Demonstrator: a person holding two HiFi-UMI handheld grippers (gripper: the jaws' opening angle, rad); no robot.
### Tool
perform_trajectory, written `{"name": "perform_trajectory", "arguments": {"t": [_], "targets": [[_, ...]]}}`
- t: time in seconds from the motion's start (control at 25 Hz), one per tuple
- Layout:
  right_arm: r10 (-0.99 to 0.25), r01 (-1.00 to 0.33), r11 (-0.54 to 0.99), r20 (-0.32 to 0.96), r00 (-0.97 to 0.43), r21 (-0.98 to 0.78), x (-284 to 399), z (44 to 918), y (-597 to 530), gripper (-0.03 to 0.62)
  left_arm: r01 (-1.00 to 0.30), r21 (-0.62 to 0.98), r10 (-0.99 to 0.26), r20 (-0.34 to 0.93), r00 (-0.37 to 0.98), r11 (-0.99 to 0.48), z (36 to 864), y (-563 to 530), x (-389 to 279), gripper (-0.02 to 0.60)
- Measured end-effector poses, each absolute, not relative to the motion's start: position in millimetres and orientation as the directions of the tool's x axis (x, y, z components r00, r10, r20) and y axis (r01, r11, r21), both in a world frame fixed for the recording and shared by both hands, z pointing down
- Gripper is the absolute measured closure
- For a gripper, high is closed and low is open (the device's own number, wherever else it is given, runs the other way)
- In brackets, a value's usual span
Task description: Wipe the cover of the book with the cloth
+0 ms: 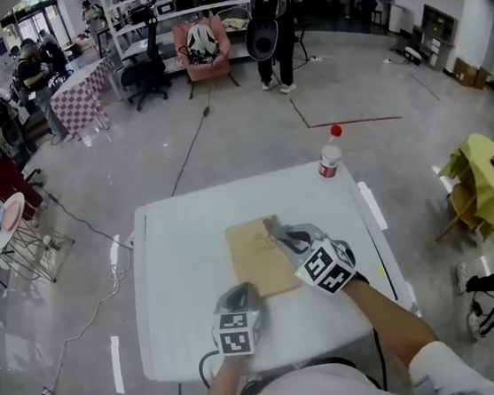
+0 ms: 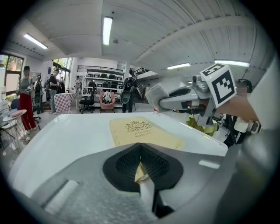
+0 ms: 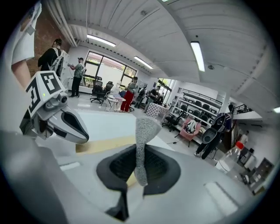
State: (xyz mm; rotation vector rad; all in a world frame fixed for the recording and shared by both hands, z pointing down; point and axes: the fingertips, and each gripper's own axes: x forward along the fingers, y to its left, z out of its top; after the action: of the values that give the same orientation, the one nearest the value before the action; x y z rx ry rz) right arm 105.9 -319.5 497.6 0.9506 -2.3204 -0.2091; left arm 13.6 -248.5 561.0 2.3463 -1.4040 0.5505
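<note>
The left claw (image 2: 140, 154) is closed, with its ribbed pads pinching a near corner of the book (image 2: 142, 131). We judge that this grip anchors the book so that wiping strokes cannot slide it across the surface (image 1: 180, 272).

The right claw (image 3: 141, 151) is likewise closed. It is clamped on a fold of grey knitted cloth (image 3: 144, 131) that projects past the jaw tips, which leaves free fabric to meet the cover. This claw sits over the far right part of the cover. We cannot tell whether the cloth touches it.

The book lies flat, cover up, near the middle of the surface. Its tan cover bears an emblem and two lines of print, too small for us to read. A red-capped bottle (image 1: 329, 159) stands by the far edge, toward the right corner; its label is illegible.
</note>
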Motion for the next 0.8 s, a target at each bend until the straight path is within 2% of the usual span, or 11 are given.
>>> {"name": "perform_trajectory", "arguments": {"t": [0.6, 0.8], "targets": [[-0.588, -0.278, 0.806, 0.652, -0.479, 0.523, 91.3, 567.1, -403.5, 0.566, -0.905, 0.041, -0.736, 0.566, 0.371, -0.424, 581.9, -260.5, 12.5, 0.575], [-0.567, -0.225, 0.818, 0.677, -0.469, 0.529, 84.7, 578.7, -413.9, 0.566, -0.903, 0.025, -0.733, 0.574, 0.364, -0.429, 582.0, -263.2, 12.0, 0.574]]}}
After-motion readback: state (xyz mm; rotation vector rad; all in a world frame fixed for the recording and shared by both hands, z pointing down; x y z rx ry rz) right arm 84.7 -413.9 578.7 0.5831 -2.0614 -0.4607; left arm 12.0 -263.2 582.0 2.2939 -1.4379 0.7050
